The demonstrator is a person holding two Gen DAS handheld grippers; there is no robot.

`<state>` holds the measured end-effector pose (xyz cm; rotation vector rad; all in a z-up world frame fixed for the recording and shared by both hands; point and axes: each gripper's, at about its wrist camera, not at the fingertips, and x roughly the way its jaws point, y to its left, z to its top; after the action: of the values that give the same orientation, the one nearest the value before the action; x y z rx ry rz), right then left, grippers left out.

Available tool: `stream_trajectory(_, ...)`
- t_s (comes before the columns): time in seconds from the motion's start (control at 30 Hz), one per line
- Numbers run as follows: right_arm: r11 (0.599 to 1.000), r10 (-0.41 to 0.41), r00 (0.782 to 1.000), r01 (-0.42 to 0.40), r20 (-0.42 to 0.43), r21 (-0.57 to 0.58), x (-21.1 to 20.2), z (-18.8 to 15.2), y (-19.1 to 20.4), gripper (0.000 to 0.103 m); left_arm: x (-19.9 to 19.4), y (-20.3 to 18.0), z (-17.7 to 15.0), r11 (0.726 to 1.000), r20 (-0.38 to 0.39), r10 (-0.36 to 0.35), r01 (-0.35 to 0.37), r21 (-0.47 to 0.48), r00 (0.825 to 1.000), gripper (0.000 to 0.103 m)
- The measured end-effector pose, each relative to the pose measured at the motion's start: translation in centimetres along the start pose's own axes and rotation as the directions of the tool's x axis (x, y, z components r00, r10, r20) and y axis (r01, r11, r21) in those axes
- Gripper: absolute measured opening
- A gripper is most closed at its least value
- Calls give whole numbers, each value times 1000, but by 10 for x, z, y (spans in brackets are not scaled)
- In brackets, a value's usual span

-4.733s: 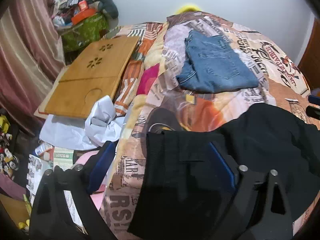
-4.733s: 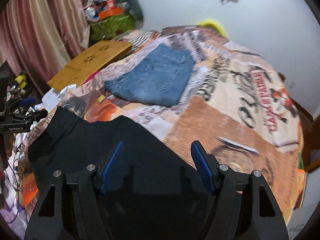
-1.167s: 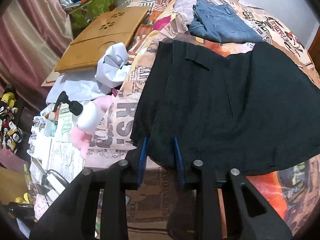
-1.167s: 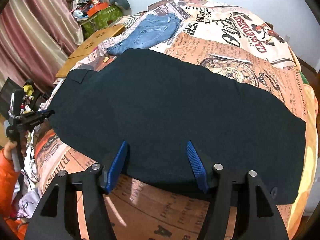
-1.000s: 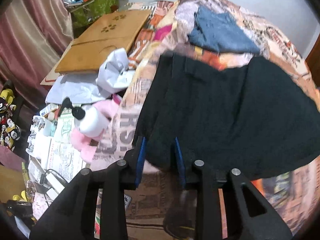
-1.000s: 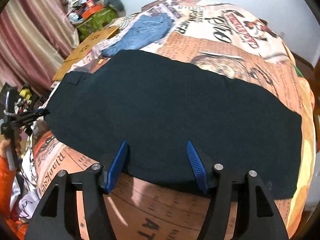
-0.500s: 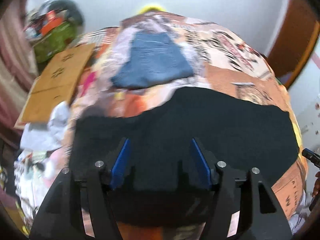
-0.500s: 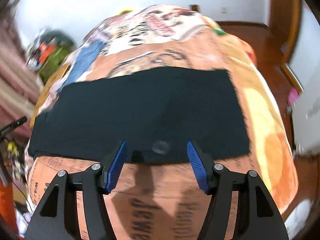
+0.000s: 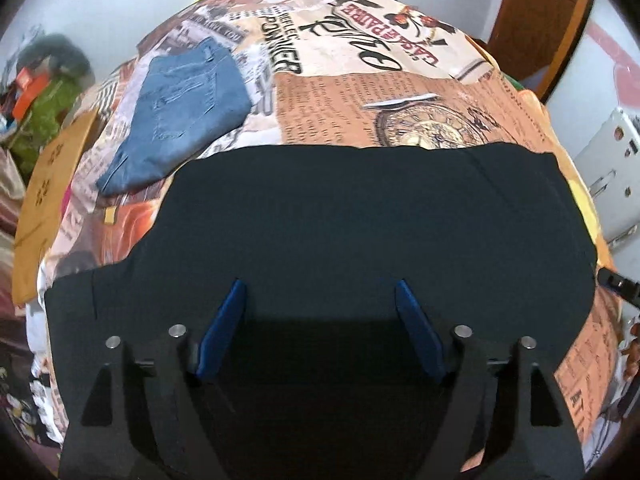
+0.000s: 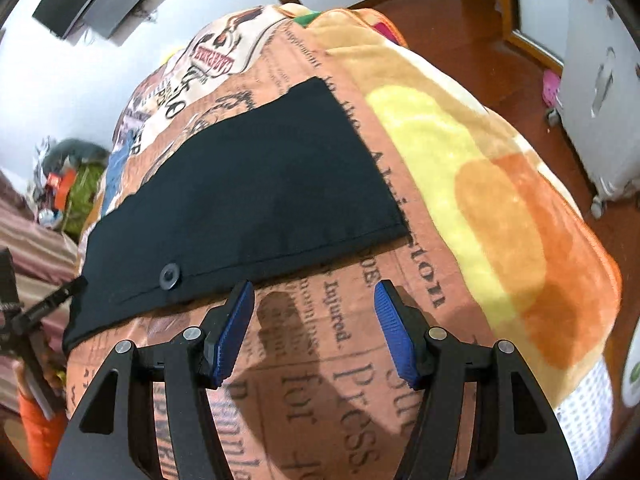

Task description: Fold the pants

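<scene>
The black pants lie flat across the printed blanket, folded in half lengthwise. My left gripper is open and empty, hovering over the pants' middle. In the right wrist view the pants stretch from the leg hem at right to the waist at left, with a black button near the front edge. My right gripper is open and empty, just in front of the pants' near edge, over bare blanket.
Folded blue jeans lie on the blanket behind the black pants. A wooden board lies at the bed's left side. A white cabinet on wheels stands on the wooden floor to the right. The other gripper's tip shows at right.
My left gripper let go of the pants' waist corner, opened wide and moved right over the pants' middle. My right gripper swung toward the leg-hem end and stayed open.
</scene>
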<state>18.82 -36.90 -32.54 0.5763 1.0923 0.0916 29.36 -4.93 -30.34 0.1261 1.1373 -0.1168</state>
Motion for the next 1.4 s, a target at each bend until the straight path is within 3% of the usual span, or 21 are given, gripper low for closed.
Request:
stream_trajectory(0.3, 993, 53, 998, -55, 22, 103, 12, 17, -19, 59, 21, -17, 13, 999, -26, -35, 35, 18, 999, 90)
stream_trajectory(0.5, 995, 48, 998, -52, 44, 85, 17, 21, -18, 60, 26, -19, 15, 999, -26, -43, 43, 21, 999, 96)
stream_trajectory(0.6, 999, 3, 998, -6, 58, 50, 21, 25, -13, 48, 26, -19, 14, 999, -24, -46, 46, 20, 999, 97)
stream_trajectory(0.63, 999, -6, 998, 4, 61, 43, 21, 26, -12, 38, 26, -19, 13, 999, -23, -46, 46, 20, 999, 97)
stream_trajectory(0.73, 998, 24, 998, -27, 63, 53, 20, 30, -13, 21, 26, -19, 13, 999, -24, -46, 46, 20, 999, 97)
stream_trajectory(0.77, 998, 25, 998, -29, 65, 56, 19, 31, -12, 19, 26, -19, 13, 999, -24, -45, 45, 20, 999, 97)
stream_trajectory(1.03, 999, 48, 984, -48, 174, -5, -22, 42, 17, 16, 12, -15, 14, 999, -1, -46, 46, 9, 999, 96)
stream_trajectory(1.4, 976, 151, 945, -96, 291, -194, -68, 66, 107, 16, -47, 10, 7, 992, 141, -115, 121, -39, 983, 97)
